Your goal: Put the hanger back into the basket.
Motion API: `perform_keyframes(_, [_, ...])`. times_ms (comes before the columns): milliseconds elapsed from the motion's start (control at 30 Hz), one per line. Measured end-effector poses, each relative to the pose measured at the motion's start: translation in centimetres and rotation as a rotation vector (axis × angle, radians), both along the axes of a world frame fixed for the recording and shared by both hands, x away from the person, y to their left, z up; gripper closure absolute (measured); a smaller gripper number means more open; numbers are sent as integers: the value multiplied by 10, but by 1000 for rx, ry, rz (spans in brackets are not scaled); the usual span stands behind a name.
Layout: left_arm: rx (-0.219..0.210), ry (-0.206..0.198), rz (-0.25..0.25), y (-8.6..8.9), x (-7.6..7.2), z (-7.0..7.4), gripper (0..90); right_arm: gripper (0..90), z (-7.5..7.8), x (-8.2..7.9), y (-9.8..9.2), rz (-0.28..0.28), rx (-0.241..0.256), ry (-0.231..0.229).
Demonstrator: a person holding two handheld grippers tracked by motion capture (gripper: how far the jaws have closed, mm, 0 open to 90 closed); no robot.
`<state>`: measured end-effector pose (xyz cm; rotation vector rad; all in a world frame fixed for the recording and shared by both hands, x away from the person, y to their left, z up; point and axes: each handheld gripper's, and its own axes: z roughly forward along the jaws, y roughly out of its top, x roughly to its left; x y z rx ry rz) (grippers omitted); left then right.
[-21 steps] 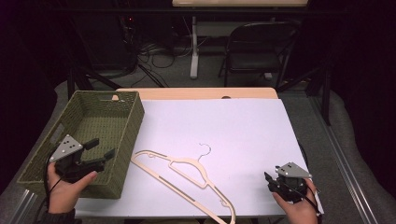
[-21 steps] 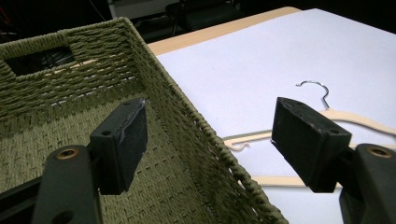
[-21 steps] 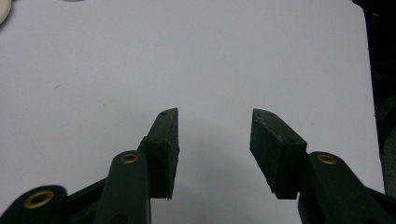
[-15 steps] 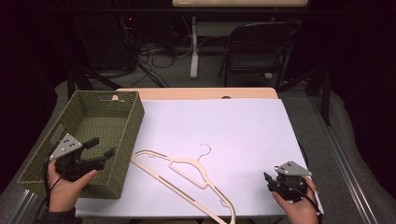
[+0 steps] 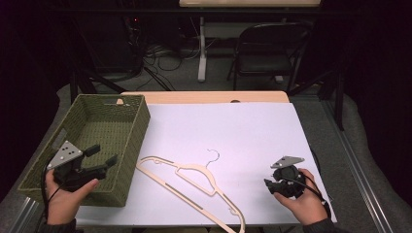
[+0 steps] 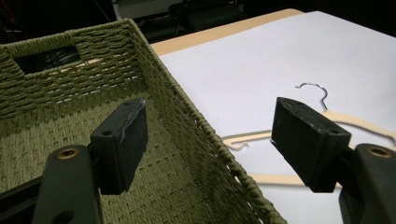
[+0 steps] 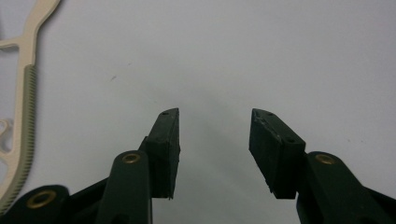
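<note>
A cream plastic hanger with a metal hook lies flat on the white table top, slanting from middle left to the front. Its hook end shows in the left gripper view, and one arm in the right gripper view. My left gripper is open and hovers over the front right corner of the green woven basket, its jaws wide apart astride the basket's right wall. My right gripper is open near the front right, low over bare table, right of the hanger.
The basket holds nothing that I can see and has a handle slot in its far wall. The white sheet covers a wooden table. Beyond the table stand a dark chair and floor cables.
My right gripper has shifted slightly left, toward the hanger. The left gripper has barely moved. The hanger and basket lie as before.
</note>
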<state>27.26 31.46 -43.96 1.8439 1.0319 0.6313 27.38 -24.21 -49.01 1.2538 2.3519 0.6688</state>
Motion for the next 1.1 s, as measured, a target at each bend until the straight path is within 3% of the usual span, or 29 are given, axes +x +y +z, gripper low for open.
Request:
perform_keyframes(100, [-4,-4,1,1,-2,1,272,595,4,5,5,8,16,65])
perform_keyframes(133, [-10,-4,5,2,-3,1,273,611,7,11,15,18,3,113])
perform_keyframes(200, [-9,3,1,2,-3,0,274,617,9,14,25,46,-30,155])
perform_keyframes(267, [-7,5,-2,1,-3,0,274,624,9,15,32,64,-37,158])
perform_keyframes(300, [-5,10,-6,0,-2,-1,281,644,9,16,46,105,-58,201])
perform_keyframes(333, [-3,11,-8,0,-1,-2,283,647,8,17,49,118,-68,203])
perform_keyframes(433, [6,18,-15,-1,-2,-3,286,649,5,20,61,136,-57,223])
perform_keyframes(467, [11,19,-15,-1,-2,-3,287,646,6,21,63,139,-77,243])
perform_keyframes(633, [7,15,0,0,-4,-3,287,614,5,23,69,154,-108,244])
perform_keyframes(900, [18,17,1,-1,-6,-4,288,590,2,25,81,171,-82,282])
perform_keyframes(1033, [16,16,-1,0,-6,-5,288,590,0,26,96,186,-99,286])
perform_keyframes(1100, [14,20,1,0,-5,-5,288,600,-5,26,103,200,-68,264])
